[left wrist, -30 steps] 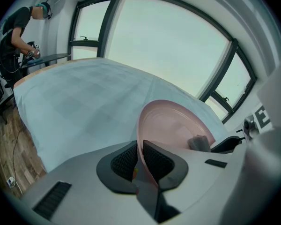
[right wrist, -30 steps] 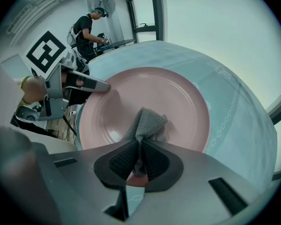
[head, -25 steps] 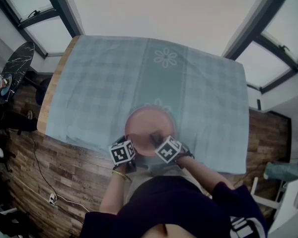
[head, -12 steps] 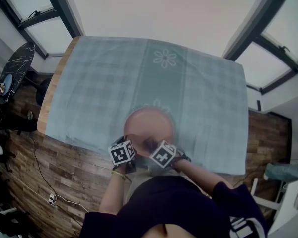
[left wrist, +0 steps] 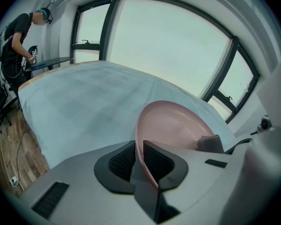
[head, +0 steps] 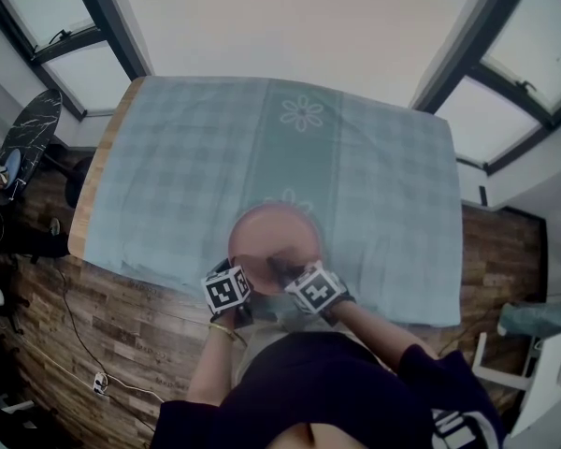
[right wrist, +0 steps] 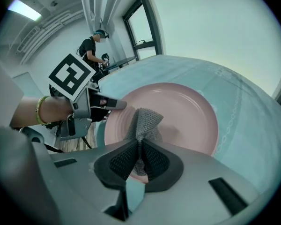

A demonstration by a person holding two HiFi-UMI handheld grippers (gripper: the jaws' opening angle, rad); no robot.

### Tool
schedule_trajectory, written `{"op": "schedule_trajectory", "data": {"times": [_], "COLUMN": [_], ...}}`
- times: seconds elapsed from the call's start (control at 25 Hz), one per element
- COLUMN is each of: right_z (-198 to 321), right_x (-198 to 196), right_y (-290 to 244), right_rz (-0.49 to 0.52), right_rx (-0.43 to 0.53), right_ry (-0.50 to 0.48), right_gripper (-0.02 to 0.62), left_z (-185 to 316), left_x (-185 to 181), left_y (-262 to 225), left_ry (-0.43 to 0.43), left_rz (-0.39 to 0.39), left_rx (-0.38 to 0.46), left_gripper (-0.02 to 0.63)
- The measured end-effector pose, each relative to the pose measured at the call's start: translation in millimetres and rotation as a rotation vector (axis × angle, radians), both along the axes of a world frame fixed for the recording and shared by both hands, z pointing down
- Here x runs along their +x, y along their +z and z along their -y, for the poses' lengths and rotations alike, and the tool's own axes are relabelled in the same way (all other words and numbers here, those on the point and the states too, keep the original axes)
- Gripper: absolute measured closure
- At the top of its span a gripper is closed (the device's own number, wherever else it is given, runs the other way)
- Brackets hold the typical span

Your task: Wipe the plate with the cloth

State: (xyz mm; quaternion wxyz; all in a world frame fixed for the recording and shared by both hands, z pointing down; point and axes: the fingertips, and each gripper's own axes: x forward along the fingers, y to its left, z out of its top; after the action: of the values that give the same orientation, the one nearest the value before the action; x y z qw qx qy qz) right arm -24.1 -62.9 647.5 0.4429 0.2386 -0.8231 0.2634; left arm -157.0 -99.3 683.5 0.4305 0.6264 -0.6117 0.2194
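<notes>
- Plate (head: 273,237): round, pink, smooth and glossy, shallow, with a raised rim; set at the near edge of the table (head: 98,166), on the tablecloth (head: 187,157).
- Left claw (left wrist: 139,159): clamped on the plate's near rim, pinched between two black ribbed pads (left wrist: 122,161).
- Right claw (right wrist: 140,161): closed on the cloth (right wrist: 145,121), gripped between matching ribbed pads.
- Cloth: grey, coarse open weave, bunched into a fold, free end resting on the plate's inner face.
- Tablecloth: pale blue-green, soft, checked, with a plainer central band bearing a white flower outline (head: 301,113).
- Table: pale wood, showing as a bare strip along the left edge.
- Marker cube (head: 227,290): white faces printed with black square patterns, one on each claw.
- Floor (head: 122,335): dark wooden planks.
</notes>
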Motion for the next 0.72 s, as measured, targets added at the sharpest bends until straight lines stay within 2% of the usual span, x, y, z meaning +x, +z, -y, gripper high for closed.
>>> {"op": "schedule_trajectory", "data": {"times": [0.2,0.36,0.72], "right_z": [1.9,-0.2,-14.6], "right_x": [7.1,12.3,17.5], "right_y": [-10.2,-18.9,-45.2], "right_rz": [0.040,0.067,0.132], "right_rx": [0.018,0.044,0.112], "right_ry": [0.060,0.108,0.191], "right_gripper": [0.563,0.563,0.563], "left_z": [-0.4,-7.0,-37.1], "left_x": [-2.8,-5.6,9.9], "left_y": [-11.5,-22.4,-58.9], "left_ry": [-0.017,-0.036,-0.042], "left_rz": [0.028,0.034,0.042], "left_rx": [0.034,0.057,0.122], "left_gripper": [0.554,0.520,0.520]}}
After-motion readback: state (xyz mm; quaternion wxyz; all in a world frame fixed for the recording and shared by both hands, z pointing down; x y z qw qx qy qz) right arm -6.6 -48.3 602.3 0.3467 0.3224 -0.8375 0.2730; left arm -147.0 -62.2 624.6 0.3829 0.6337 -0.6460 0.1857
